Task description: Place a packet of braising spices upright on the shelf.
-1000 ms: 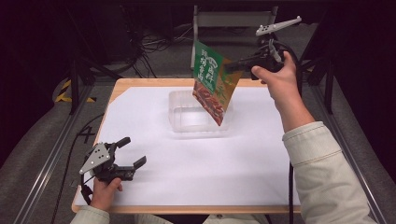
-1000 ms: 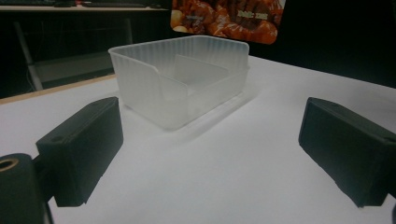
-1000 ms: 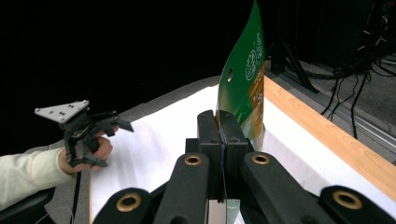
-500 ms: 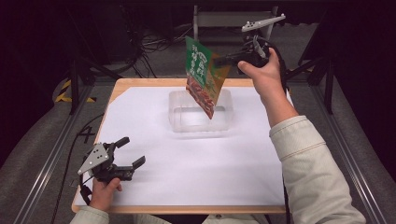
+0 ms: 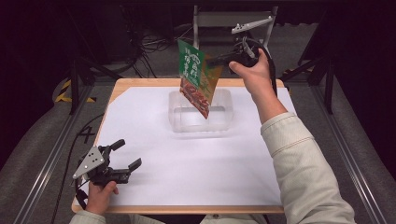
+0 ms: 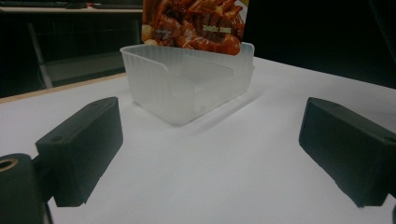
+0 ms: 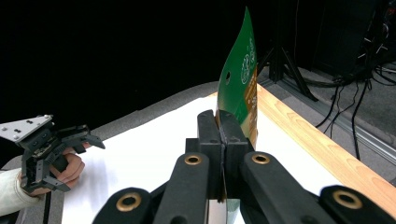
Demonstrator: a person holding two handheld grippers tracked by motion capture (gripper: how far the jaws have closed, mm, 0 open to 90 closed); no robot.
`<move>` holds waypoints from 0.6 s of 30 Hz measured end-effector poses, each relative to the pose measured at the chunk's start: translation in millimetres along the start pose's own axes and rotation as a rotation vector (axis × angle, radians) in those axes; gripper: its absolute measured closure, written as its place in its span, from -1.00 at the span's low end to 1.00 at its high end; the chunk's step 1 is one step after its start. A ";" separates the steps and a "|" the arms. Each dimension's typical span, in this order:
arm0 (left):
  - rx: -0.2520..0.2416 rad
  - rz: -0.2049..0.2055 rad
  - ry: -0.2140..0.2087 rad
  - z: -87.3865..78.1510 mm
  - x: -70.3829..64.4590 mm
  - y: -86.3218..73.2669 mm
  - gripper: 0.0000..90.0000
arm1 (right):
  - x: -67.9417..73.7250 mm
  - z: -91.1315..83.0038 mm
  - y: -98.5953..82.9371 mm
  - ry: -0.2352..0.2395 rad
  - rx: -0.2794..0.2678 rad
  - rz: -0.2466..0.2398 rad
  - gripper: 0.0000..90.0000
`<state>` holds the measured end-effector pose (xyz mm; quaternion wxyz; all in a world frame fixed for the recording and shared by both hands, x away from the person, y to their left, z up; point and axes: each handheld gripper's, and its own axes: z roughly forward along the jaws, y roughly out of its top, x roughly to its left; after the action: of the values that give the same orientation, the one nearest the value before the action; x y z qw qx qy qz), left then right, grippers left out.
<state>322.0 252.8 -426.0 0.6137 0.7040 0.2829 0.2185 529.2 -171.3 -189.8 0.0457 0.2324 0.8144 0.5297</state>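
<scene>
Above the far side of the table (image 5: 154,182), the right gripper (image 5: 215,59) clenched the edge of a green snack packet (image 5: 196,79), which hung tilted over the clear plastic container (image 5: 219,122). Near the front-left corner, the left gripper (image 5: 127,155) rested with its jaws apart, grasping nothing.

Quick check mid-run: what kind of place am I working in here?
Likely a lab or recording rig, not a kitchen: a white-covered table flanked by metal rails, loose cables on the floor, and a metal stand behind.
</scene>
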 end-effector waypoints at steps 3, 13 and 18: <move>0.004 -0.003 0.002 -0.9 -0.2 -0.1 -0.84 | -2.0 3.0 -1.9 -0.003 0.008 0.004 1.00; 0.002 0.000 -0.001 -0.3 -0.1 -0.2 -0.84 | -9.6 14.0 -10.4 -0.021 0.021 0.028 1.00; 0.004 -0.002 0.002 -0.7 0.1 -0.2 -0.84 | -12.8 19.5 -13.5 -0.026 0.022 0.040 1.00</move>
<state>321.6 253.4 -426.1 0.6122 0.7048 0.2847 0.2179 542.3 -164.9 -212.4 0.0431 0.2562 0.8147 0.5185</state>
